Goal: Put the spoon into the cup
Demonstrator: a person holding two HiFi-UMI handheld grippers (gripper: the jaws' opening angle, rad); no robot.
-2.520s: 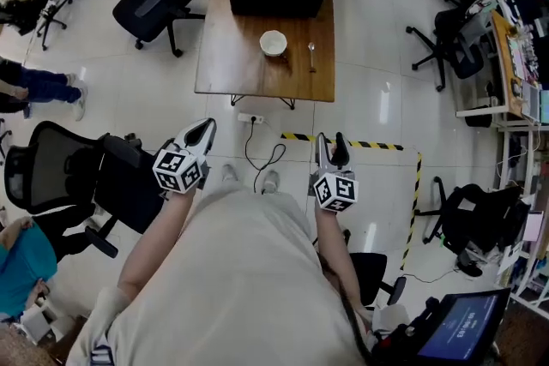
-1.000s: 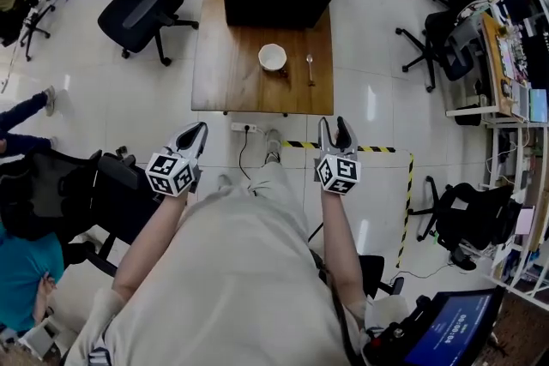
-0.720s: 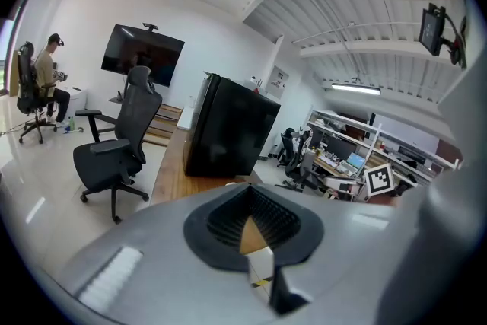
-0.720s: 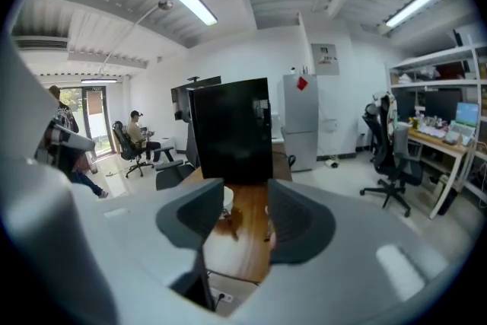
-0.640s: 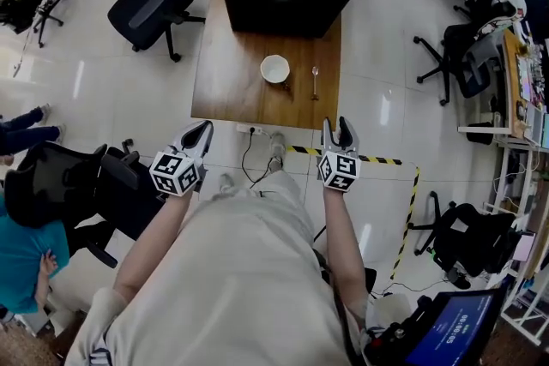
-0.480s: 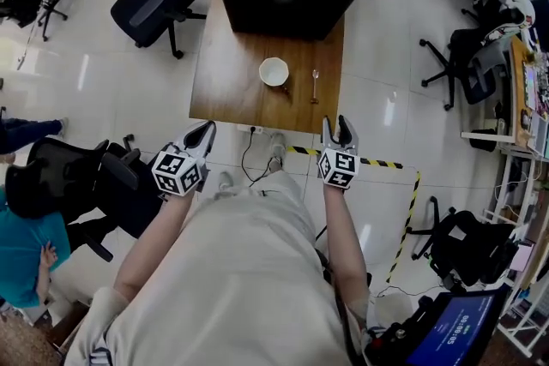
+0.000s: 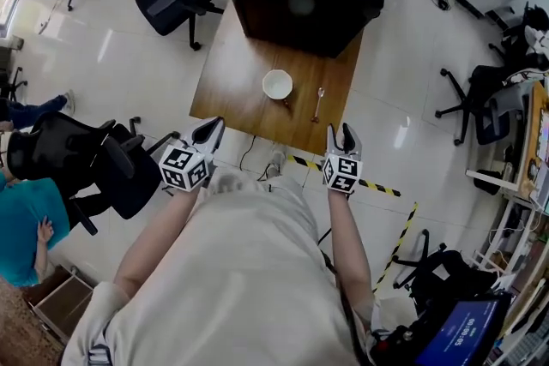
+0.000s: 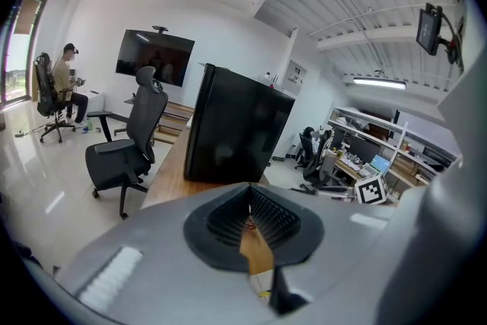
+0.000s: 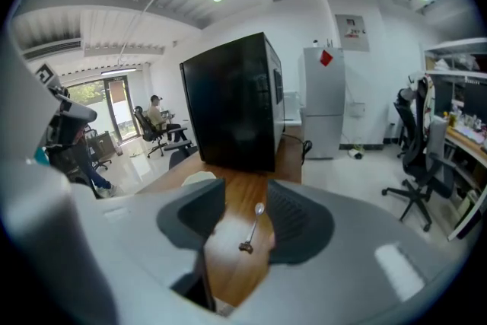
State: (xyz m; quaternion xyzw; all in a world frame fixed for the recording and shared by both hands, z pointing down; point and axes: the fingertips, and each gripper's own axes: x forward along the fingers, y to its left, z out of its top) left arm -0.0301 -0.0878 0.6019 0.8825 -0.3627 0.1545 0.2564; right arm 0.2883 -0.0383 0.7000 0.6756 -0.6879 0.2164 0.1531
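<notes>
The person (image 7: 257,210) wears a beige short-sleeved shirt (image 7: 232,279).

No legible text, blue screen (image 7: 467,339) writing too small, wall poster (image 9: 351,28) blurred

Left gripper (image 7: 212,129) and right gripper (image 7: 340,133) nearer the table (image 7: 236,81); right jaws closing, empty.

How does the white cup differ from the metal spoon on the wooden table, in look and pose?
The round white cup is wide and stands upright, mouth up; the thin metal spoon lies flat. The cup is plain white; the spoon is shiny with a dark handle end. Both rest on the brown wooden table, apart from each other.
</notes>
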